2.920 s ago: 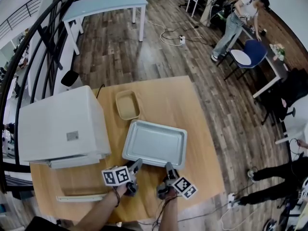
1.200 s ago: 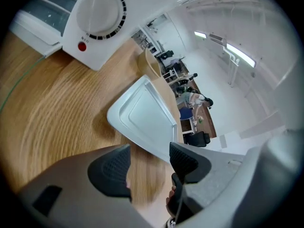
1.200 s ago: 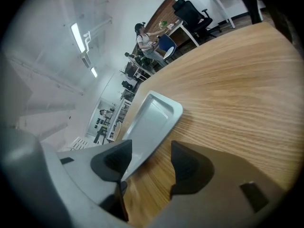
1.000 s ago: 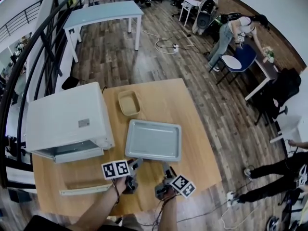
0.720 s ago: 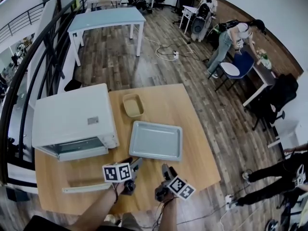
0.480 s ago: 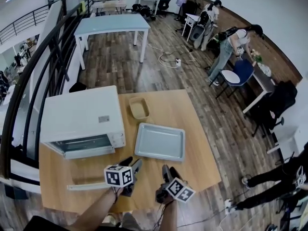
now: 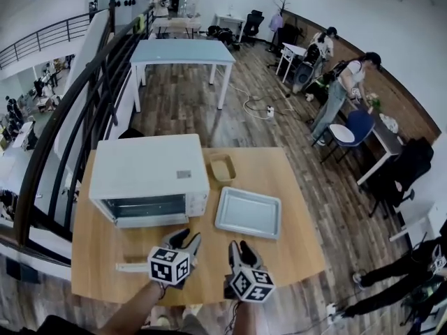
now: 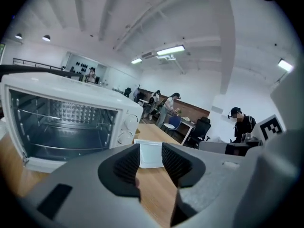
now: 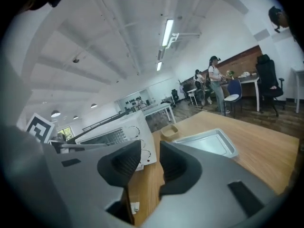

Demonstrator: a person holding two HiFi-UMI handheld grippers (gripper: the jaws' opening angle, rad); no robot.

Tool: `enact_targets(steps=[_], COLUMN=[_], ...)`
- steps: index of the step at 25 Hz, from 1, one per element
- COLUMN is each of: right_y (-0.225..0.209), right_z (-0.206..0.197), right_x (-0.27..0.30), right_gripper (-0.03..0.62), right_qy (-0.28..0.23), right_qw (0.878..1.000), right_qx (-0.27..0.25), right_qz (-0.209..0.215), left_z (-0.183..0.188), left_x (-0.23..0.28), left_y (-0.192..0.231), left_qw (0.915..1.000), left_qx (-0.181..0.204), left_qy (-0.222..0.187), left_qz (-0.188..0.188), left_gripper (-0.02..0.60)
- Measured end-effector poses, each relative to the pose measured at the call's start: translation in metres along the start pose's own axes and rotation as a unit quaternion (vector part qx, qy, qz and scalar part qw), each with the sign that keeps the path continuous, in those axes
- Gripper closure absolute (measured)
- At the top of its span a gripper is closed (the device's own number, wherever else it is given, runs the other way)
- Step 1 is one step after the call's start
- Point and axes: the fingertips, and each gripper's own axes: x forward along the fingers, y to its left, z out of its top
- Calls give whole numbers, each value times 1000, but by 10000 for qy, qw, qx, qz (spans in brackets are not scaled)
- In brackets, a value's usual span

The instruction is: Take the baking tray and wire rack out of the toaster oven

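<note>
Though only half done, logs baking tray [image 7: 248, 212] as out, flat on table [image 7: 297, 246] at frame centre, right of toaster oven [image 7: 150, 176]; wire rack [image 8: 61, 119] seemingly still inside oven, pending; left gripper [image 7: 183, 238] and right gripper [image 7: 239, 246] low-centre, jaws just closing, narrowly apart, empty.

I counted one white box-shaped toaster oven [image 7: 150, 180], one shallow silver metal baking tray [image 7: 248, 213] and one small tan rectangular dish [image 7: 223, 167]. There was one light wooden table [image 7: 299, 248] under them. I held two grey grippers, my left gripper [image 7: 185, 241] and my right gripper [image 7: 239, 246], each bearing one marker cube. Farther off I saw one pale blue table [image 7: 181, 51] and one blue chair [image 7: 363, 124].
</note>
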Motion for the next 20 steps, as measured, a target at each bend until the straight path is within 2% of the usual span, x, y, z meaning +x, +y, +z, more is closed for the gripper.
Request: enact_targets(steps=[7, 20], right_y=[93, 222], right_z=[1, -22], right_x=[-10, -52], right_gripper=[514, 569], right_qy=[-206, -323], right_qw=[9966, 9845], right_qx=[-699, -1450], right_qz=[385, 930], left_z=[24, 23], left_x=[-84, -234], left_y=[36, 87], left_qw=[9976, 9873], left_qx=[410, 537], left_qy=[-417, -860], left_qz=[371, 1224], left_gripper=[467, 533])
